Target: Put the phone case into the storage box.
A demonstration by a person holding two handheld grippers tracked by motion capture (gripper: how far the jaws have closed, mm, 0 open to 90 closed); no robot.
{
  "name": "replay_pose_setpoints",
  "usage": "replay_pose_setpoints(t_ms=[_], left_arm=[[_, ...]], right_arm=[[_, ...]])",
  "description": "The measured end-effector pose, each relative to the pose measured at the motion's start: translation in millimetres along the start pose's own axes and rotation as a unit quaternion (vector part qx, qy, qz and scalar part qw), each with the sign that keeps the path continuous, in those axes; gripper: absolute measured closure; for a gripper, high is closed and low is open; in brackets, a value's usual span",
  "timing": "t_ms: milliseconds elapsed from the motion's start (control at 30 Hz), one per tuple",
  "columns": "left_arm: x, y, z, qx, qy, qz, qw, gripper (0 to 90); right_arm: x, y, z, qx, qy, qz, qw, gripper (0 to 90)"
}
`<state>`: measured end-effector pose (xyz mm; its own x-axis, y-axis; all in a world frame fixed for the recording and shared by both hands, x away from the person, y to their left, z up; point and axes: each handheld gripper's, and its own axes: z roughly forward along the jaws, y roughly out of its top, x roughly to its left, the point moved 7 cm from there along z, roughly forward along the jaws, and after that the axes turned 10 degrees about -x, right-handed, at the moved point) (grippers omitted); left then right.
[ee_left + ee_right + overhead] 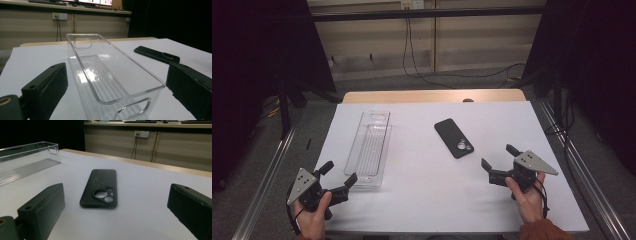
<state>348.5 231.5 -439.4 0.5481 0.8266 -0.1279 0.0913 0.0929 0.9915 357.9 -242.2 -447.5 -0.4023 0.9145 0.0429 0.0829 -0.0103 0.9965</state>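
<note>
Black phone case [454, 138], clear ribbed bin [370, 148], seemingly white table [492, 195].

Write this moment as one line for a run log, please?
left gripper: open, near end of clear bin | right gripper: open, facing black phone case | nothing held | both items flat on table

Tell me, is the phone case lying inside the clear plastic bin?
No, the black phone case lies on the white table to the right of the clear bin, apart from it.
</note>
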Motion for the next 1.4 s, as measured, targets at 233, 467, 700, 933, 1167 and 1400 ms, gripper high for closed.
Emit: replay_pose_setpoints(t_ms=[233, 467, 700, 933, 1167, 1400], left_arm=[[0.4, -1.1, 0.0, 0.004, 0.000, 0.004, 1.0000, 3.8], [1.8, -1.6, -0.6, 0.004, 0.001, 0.003, 1.0000, 3.8], [3.7, -1.8, -1.0, 0.004, 0.004, 0.002, 1.0000, 3.7], [3.7, -1.8, -1.4, 0.002, 0.004, 0.001, 1.0000, 3.7], [3.5, -1.8, -1.6, 0.004, 0.003, 0.004, 1.0000, 3.7], [3.9, -2.1, -1.7, 0.004, 0.003, 0.004, 1.0000, 3.7]], right_arm=[[6.3, 5.2, 11.5, 0.000, 0.012, 0.006, 0.9999, 0.2], [11.5, 10.6, 28.4, -0.007, 0.018, 0.000, 0.9998, 0.7], [14.7, 16.7, 47.2, -0.008, 0.027, 0.004, 0.9996, 0.6], [9.3, 29.5, 62.3, -0.023, 0.021, 0.003, 0.9995, 1.3], [6.5, 45.8, 82.0, -0.037, 0.027, 0.002, 0.9990, 1.4], [4.7, 48.0, 100.8, -0.032, 0.027, -0.003, 0.9991, 1.3]])
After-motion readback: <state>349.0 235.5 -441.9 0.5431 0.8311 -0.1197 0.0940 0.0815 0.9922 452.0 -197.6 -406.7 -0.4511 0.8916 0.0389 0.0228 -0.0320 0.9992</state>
